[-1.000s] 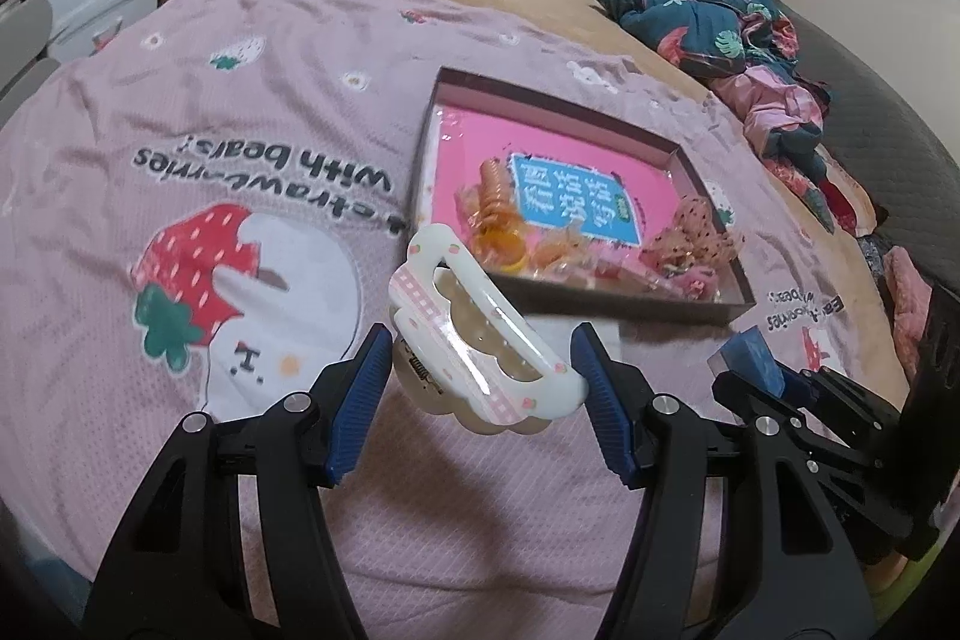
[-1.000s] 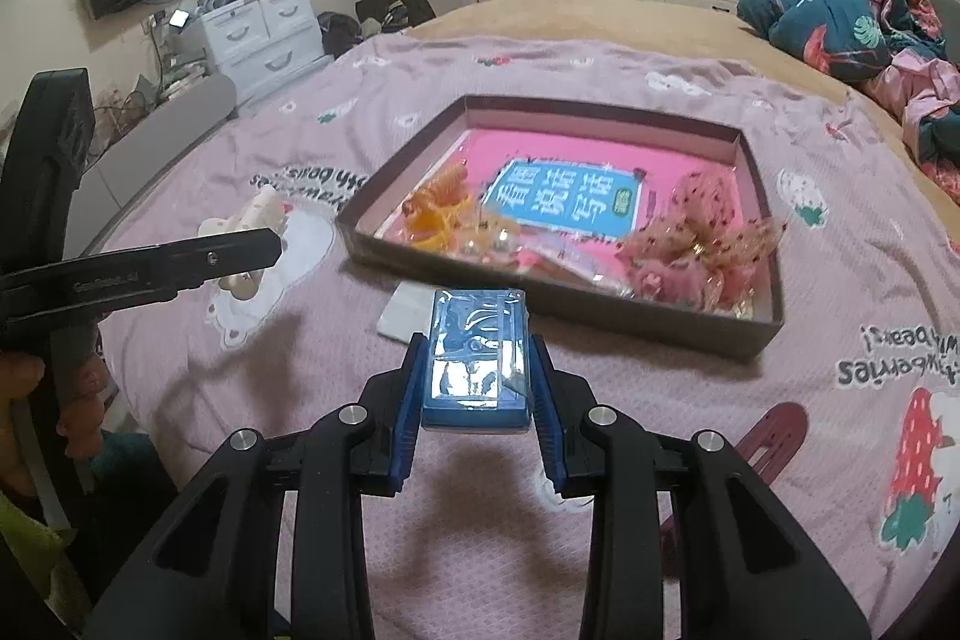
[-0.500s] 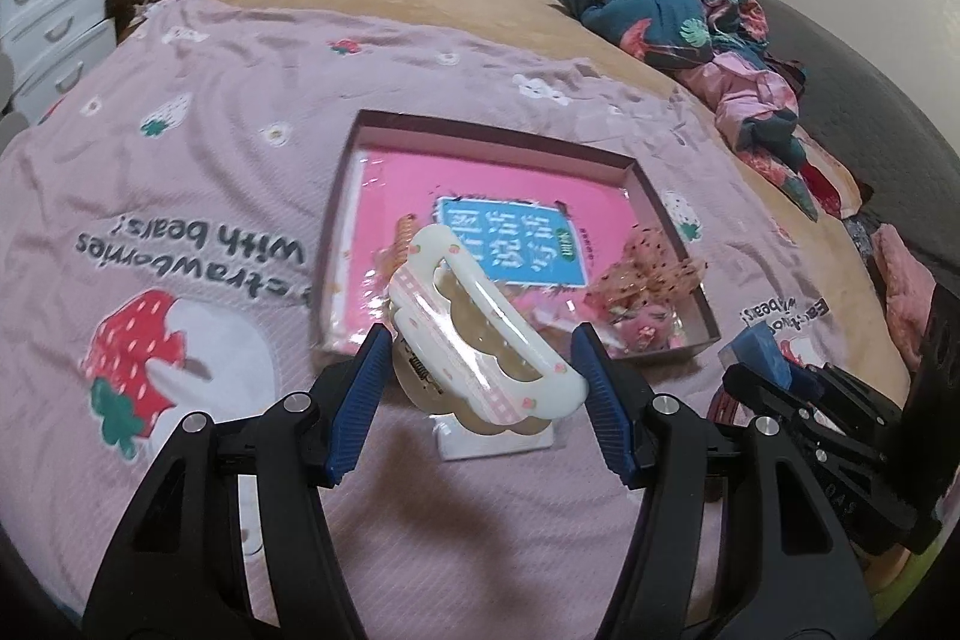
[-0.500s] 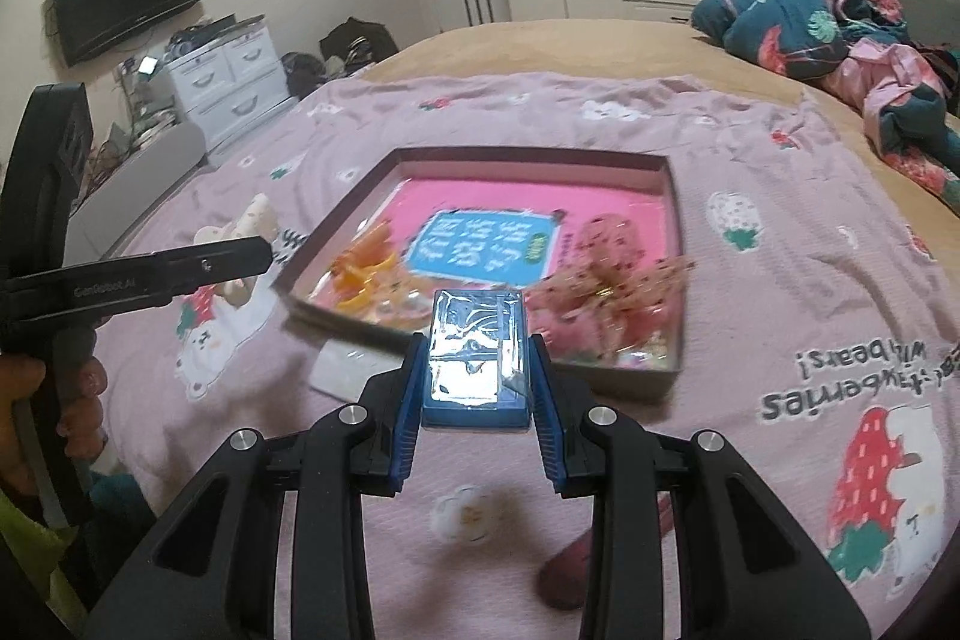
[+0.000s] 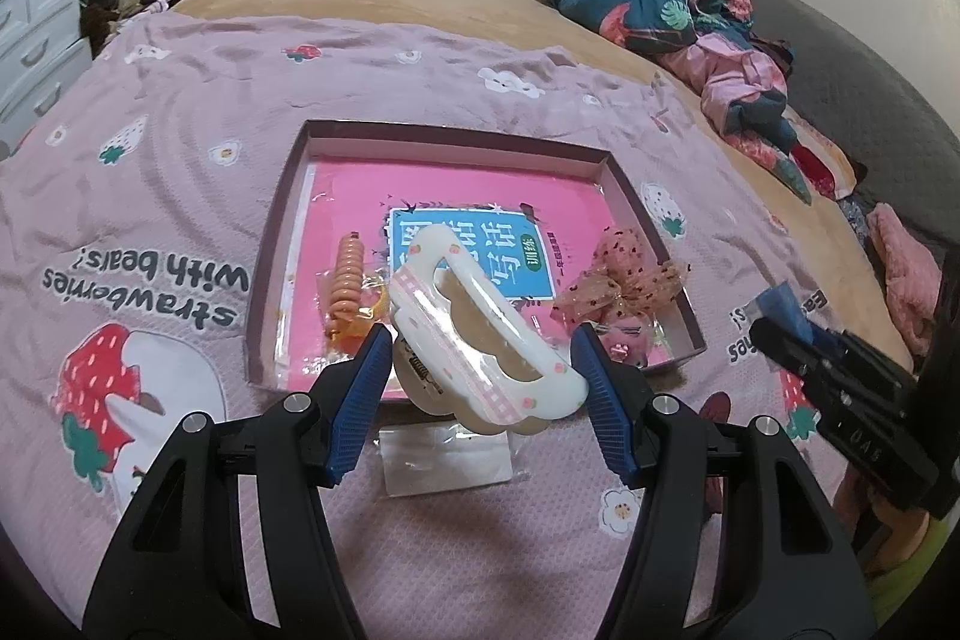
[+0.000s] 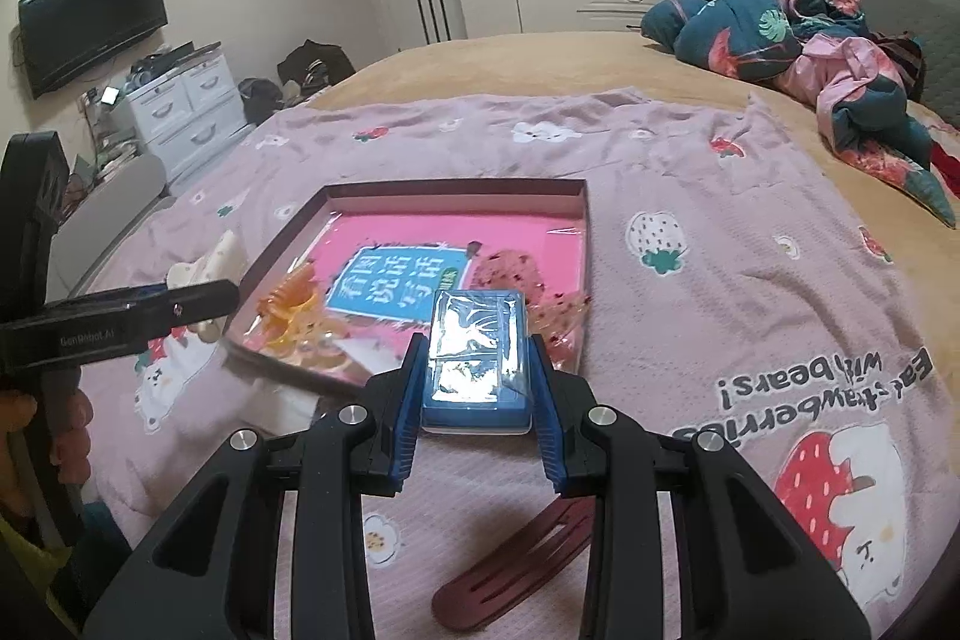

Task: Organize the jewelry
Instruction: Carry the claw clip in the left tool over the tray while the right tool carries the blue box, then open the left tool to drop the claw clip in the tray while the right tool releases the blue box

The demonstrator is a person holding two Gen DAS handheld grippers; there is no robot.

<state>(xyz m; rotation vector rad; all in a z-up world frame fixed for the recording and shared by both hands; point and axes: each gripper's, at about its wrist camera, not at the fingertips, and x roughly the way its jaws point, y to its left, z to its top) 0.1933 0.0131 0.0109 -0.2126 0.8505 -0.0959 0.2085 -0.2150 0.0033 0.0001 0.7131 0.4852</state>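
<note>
Pink-purple cloth, a bedspread (image 5: 420, 100) with strawberry and bear pictures, covers the bed, and lots of it is bare on the left and right sides. In the middle sits a flat brown cardboard box (image 5: 282, 244) with low walls and a pink book (image 5: 480, 202) in its bottom. The box's near wall is just past the tips of both tongs. A small clear plastic bag (image 5: 447, 466) lies on the bedspread right in front of that wall. A dark red flat hair clip (image 6: 516, 568) lies on the bedspread under the right tongs.

Inside the box, an orange curly hair tie (image 5: 348, 280) lies at the left, and a see-through dotted bow (image 5: 624, 286) lies at the right.

The left tongs (image 5: 480, 376) are wide apart and clamped on a big white plastic claw hair clip (image 5: 480, 334) with pink trim. The clip is up in the air, tilted, over the near edge of the box.

The right tongs (image 6: 477, 382) are closer together and clamped on a small blue box with a shiny clear top (image 6: 477, 361). It is held up near the box's near right corner.
</note>
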